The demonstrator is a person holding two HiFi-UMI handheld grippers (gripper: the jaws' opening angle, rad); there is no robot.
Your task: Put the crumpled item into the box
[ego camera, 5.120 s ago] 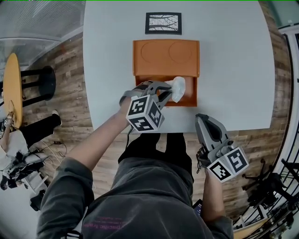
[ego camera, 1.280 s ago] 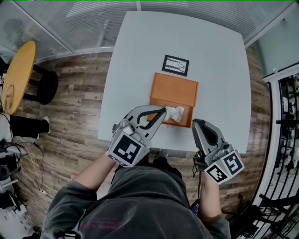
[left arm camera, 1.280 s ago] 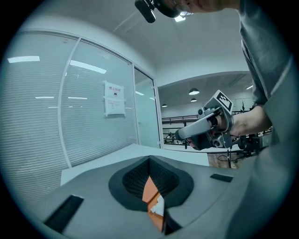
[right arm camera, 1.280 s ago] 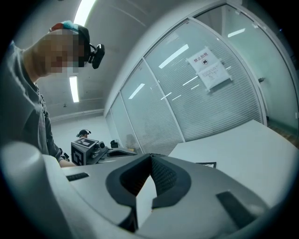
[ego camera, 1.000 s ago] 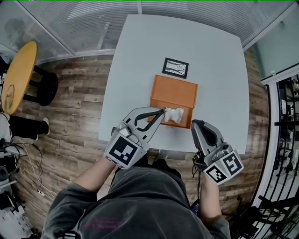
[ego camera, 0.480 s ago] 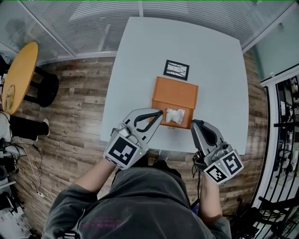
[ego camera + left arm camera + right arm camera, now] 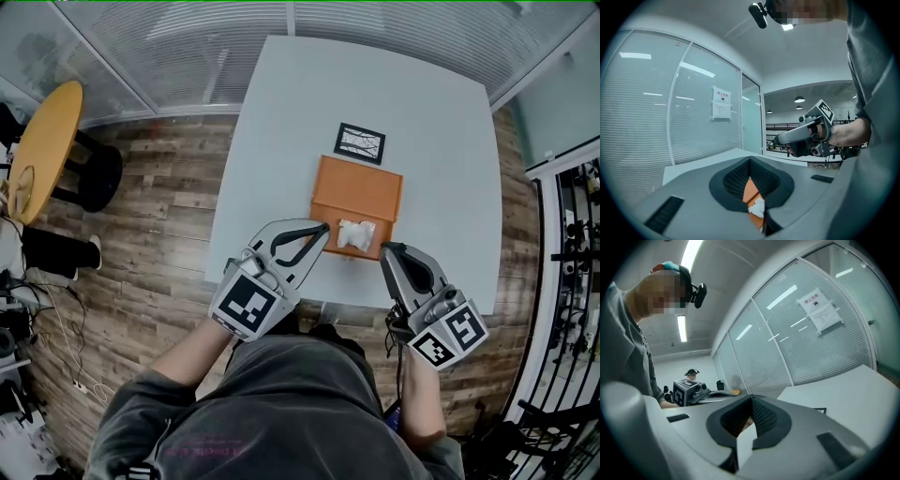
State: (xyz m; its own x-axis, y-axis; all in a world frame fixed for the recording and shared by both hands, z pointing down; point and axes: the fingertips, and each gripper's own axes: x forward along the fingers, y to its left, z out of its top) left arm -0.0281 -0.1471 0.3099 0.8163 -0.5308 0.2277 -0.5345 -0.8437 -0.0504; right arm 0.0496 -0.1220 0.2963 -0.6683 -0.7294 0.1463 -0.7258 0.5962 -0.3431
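Note:
The orange box [image 7: 357, 192] stands on the white table [image 7: 441, 141], and the crumpled white item [image 7: 355, 234] lies in its near compartment. My left gripper [image 7: 324, 228] is shut and empty, its tips just left of the item and apart from it. Through its jaws I see the box [image 7: 750, 191] and the item [image 7: 758, 207] below. My right gripper [image 7: 388, 250] is shut with nothing in it, at the table's near edge to the right of the box. In the gripper views, the left gripper [image 7: 750, 161] and the right gripper [image 7: 751, 398] show their jaws meeting.
A black-framed card [image 7: 360, 143] lies flat just behind the box. A round yellow table [image 7: 37, 150] and a black stool [image 7: 94, 174] stand on the wood floor at the left. Glass walls with blinds run behind the table. A metal rack [image 7: 572, 244] is at the right.
The left gripper let go of the crumpled item, which now lies in the box, and drew back a little toward me. The head view has risen. The right gripper has stayed put.

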